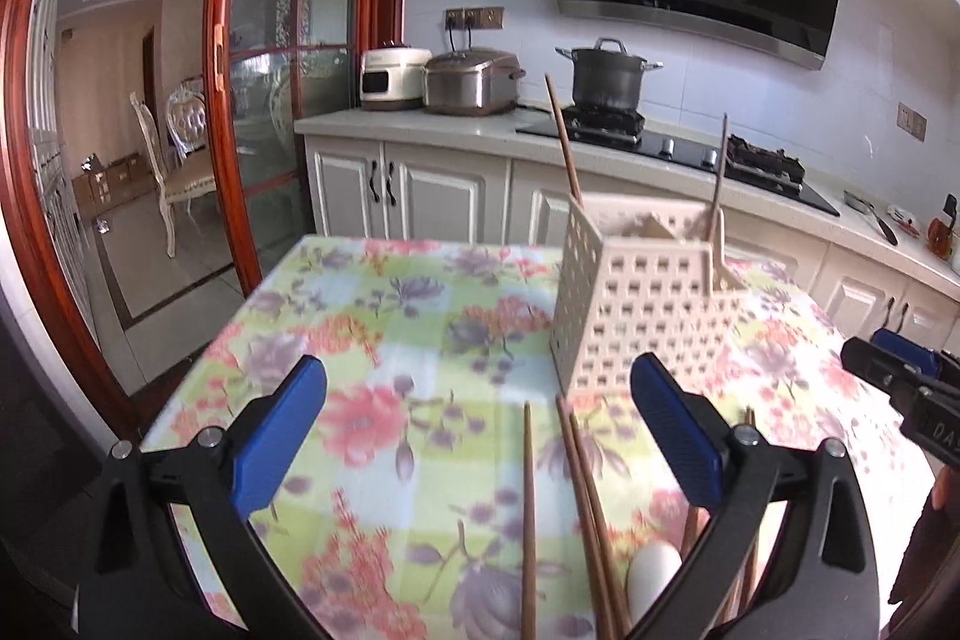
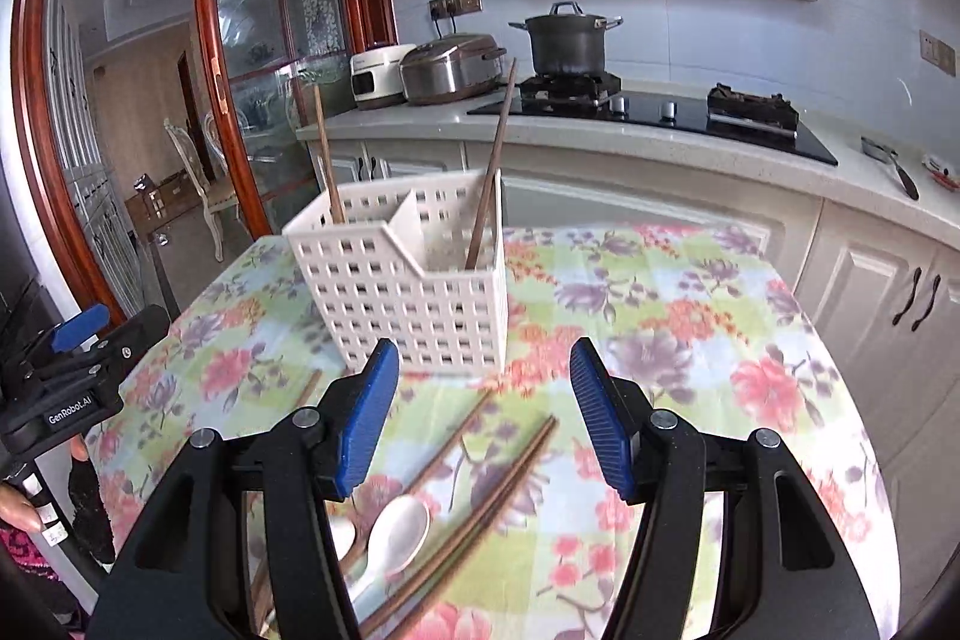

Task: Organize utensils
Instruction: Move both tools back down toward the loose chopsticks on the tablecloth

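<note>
Left tongs (image 1: pixel 477 421) wide, right tongs (image 2: pixel 483 409) wide, both empty. Caddy (image 2: pixel 414 292) holds two chopsticks (image 2: pixel 489 172); loose chopsticks (image 2: pixel 480 496), spoon (image 2: pixel 399 523) before caddy on surface (image 2: pixel 690 316).

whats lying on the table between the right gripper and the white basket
In the right wrist view, between the right gripper and the white basket there is only floral tablecloth and the far tips of the loose chopsticks. The white spoon lies nearer, under the gripper.
</note>
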`<action>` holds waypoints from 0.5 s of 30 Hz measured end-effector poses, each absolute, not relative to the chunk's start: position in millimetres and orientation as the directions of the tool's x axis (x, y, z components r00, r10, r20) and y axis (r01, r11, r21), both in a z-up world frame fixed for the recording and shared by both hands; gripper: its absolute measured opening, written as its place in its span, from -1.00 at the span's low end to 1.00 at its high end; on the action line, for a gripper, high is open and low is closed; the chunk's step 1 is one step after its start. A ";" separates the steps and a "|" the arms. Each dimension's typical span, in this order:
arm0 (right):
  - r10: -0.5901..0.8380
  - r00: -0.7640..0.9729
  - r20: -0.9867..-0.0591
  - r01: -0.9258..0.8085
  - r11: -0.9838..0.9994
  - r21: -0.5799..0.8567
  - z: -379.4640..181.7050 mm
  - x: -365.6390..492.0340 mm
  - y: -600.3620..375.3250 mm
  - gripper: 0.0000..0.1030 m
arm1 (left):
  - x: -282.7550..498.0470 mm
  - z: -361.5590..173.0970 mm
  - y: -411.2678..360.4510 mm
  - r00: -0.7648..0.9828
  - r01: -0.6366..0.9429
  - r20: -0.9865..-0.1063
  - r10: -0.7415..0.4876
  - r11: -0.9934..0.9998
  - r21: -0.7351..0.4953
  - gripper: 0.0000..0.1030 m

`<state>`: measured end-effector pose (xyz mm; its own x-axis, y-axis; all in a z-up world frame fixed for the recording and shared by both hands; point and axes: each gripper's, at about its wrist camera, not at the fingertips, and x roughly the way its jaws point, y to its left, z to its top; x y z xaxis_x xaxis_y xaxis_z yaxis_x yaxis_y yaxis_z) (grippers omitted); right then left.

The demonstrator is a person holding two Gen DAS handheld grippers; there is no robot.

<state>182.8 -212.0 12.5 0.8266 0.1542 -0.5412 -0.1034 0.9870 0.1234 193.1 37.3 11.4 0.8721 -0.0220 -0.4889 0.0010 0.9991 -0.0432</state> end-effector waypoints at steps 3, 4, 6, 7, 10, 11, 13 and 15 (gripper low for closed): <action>0.141 0.816 -0.561 -0.086 0.989 0.124 -2.1 175.2 -210.6 0.13 | 188.1 -3.0 37.1 0.855 0.011 -0.517 -0.047 0.997 -0.074 0.91; 0.138 0.810 -0.570 -0.078 0.989 0.130 -7.3 174.2 -211.3 0.13 | 186.7 -8.0 37.0 0.849 0.012 -0.526 -0.052 0.997 -0.080 0.91; 0.138 0.795 -0.591 -0.067 0.988 0.139 -17.4 174.2 -212.4 0.13 | 186.0 -16.5 36.7 0.838 0.010 -0.544 -0.056 0.996 -0.086 0.91; 0.134 0.790 -0.599 -0.063 0.988 0.138 -22.4 173.2 -212.3 0.13 | 185.7 -19.8 36.6 0.834 0.008 -0.549 -0.055 0.996 -0.088 0.91; 0.126 0.776 -0.618 -0.056 0.990 0.132 -32.9 173.3 -212.5 0.13 | 184.8 -28.9 36.9 0.825 0.004 -0.562 -0.056 0.996 -0.092 0.91; 0.124 0.770 -0.626 -0.052 0.990 0.132 -36.3 173.4 -212.9 0.13 | 184.8 -32.0 37.0 0.820 0.002 -0.569 -0.054 0.996 -0.092 0.91; 0.115 0.760 -0.640 -0.042 0.991 0.128 -41.7 174.5 -213.6 0.13 | 185.8 -37.2 37.1 0.813 -0.001 -0.580 -0.052 0.996 -0.090 0.91; 0.101 0.747 -0.657 -0.024 0.992 0.126 -48.1 176.1 -216.5 0.13 | 185.4 -42.3 37.9 0.806 -0.003 -0.590 -0.050 0.996 -0.089 0.91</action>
<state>176.1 -216.5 -48.1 0.7468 0.1012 -0.6573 -0.0237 0.9918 0.1258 185.4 37.9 -42.3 0.8059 -0.0505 -0.5900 -0.0027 0.9960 -0.0890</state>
